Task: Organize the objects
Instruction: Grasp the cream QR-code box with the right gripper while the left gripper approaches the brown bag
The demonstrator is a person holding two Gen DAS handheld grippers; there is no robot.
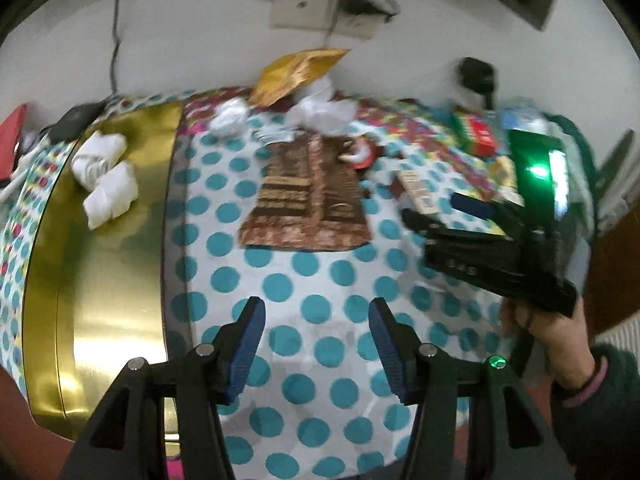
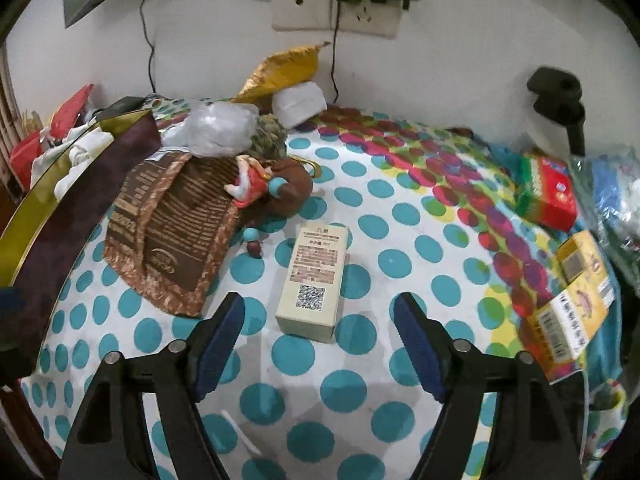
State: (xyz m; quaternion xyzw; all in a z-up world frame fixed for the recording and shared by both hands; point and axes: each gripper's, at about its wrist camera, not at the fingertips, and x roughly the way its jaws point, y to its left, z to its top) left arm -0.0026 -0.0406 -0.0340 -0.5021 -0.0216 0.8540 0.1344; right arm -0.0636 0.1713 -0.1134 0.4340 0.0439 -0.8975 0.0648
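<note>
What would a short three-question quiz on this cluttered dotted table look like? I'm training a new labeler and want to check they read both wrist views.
1. True or false: the right gripper is clamped on the cream box.
2. The gold tin holds: A) white wrapped bundles, B) a red carton, C) nothing.
3. Fill in: the doll figure lies against the brown printed ____.

Key
1. False: its jaws stand apart, the box lying on the tablecloth just beyond the tips.
2. A: two white bundles sit at its far end.
3. Bag: the brown printed bag.
</note>
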